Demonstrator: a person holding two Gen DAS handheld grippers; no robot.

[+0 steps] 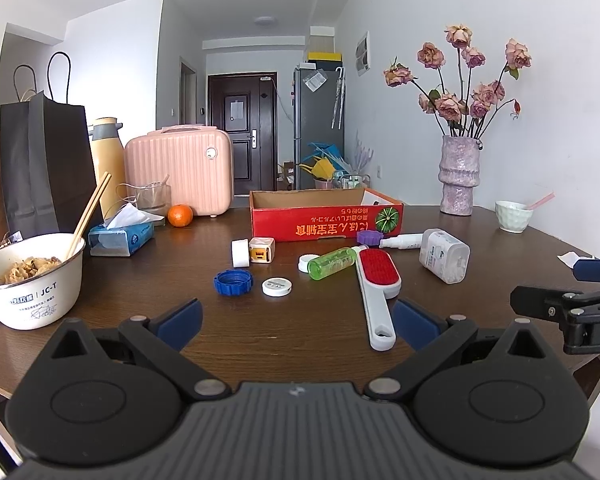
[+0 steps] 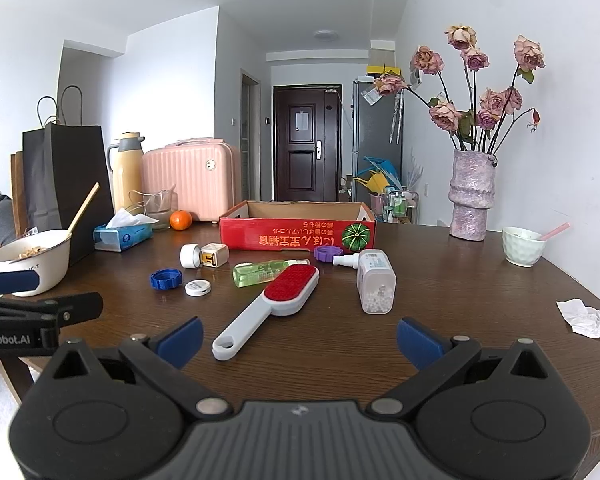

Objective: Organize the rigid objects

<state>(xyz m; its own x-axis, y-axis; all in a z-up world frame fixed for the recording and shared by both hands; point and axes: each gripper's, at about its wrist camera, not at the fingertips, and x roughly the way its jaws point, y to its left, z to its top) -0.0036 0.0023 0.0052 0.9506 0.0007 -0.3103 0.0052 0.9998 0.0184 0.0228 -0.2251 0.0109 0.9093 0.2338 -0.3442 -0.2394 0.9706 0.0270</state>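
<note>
A red cardboard box (image 1: pixel 324 220) (image 2: pixel 296 232) stands open at the table's middle back. In front of it lie a red-and-white lint brush (image 1: pixel 376 280) (image 2: pixel 272 300), a green bottle (image 1: pixel 332 264) (image 2: pixel 260 273), a white pill bottle (image 1: pixel 444 256) (image 2: pixel 375 286), a white spray bottle (image 1: pixel 400 242) (image 2: pixel 346 260), a purple cap (image 1: pixel 369 237) (image 2: pixel 327 253), a blue cap (image 1: pixel 233 282) (image 2: pixel 165 279), a round white disc (image 1: pixel 277 287) (image 2: pixel 198 288), a yellow-white charger cube (image 1: pixel 261 251) (image 2: pixel 214 255) and a white cap (image 1: pixel 240 253) (image 2: pixel 189 256). My left gripper (image 1: pixel 298 320) and right gripper (image 2: pixel 300 340) are open and empty above the near table edge.
A white bowl (image 1: pixel 32 280) with food and chopsticks, a tissue box (image 1: pixel 120 236), an orange (image 1: pixel 180 215), a pink case (image 1: pixel 180 172), a thermos and paper bags (image 1: pixel 48 168) stand at the left. A vase (image 2: pixel 471 196), a small cup (image 2: pixel 523 246) and crumpled paper (image 2: pixel 588 318) are at the right.
</note>
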